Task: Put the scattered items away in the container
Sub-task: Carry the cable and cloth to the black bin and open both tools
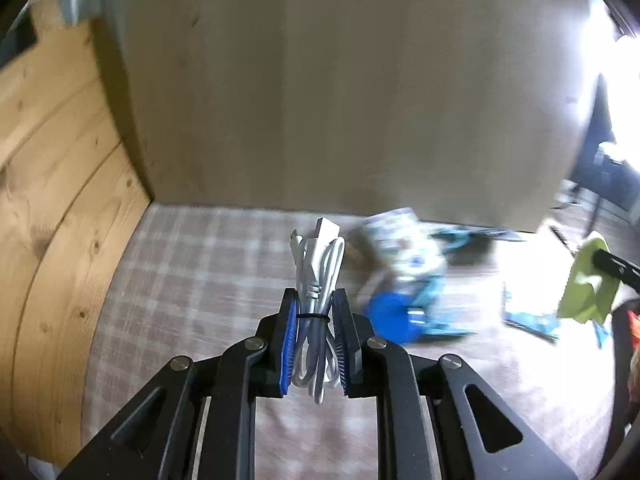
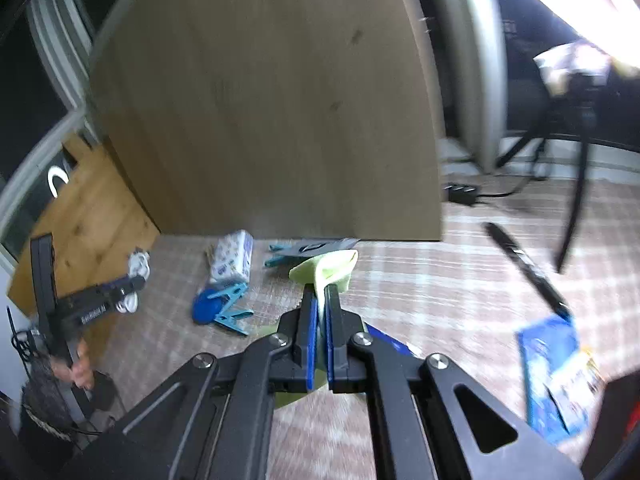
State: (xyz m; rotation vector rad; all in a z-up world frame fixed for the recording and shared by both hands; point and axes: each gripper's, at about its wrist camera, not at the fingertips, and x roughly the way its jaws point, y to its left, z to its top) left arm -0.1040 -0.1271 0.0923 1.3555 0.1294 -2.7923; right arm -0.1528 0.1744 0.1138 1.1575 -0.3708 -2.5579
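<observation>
We see the left hand-held gripper [image 1: 315, 314] closed on a bundled white cable [image 1: 318, 280], its blue pads pressing the coil from both sides, the plugs sticking up past the fingertips. The right hand-held gripper [image 2: 320, 308] is clamped nearly shut on a light green cloth [image 2: 332, 266], which bunches above its fingertips and hangs below them.

We take the tissue pack [image 2: 234, 256] as our landmark, lying on the checked surface [image 2: 420, 280] just in front of a large wooden board [image 2: 260, 100] that stands upright. Just on the near side of the pack lie a blue round item [image 2: 206, 310] and a light blue clothespin [image 2: 232, 304], touching each other. Beside the pack, toward the cloth, lies another light blue clip [image 2: 280, 258] next to a dark flat piece [image 2: 320, 245]. Well away from the pack, past the cloth, lie a black pen [image 2: 524, 268] and a blue packet [image 2: 556, 376]. The frames are blurred, and we cannot make out the container.
</observation>
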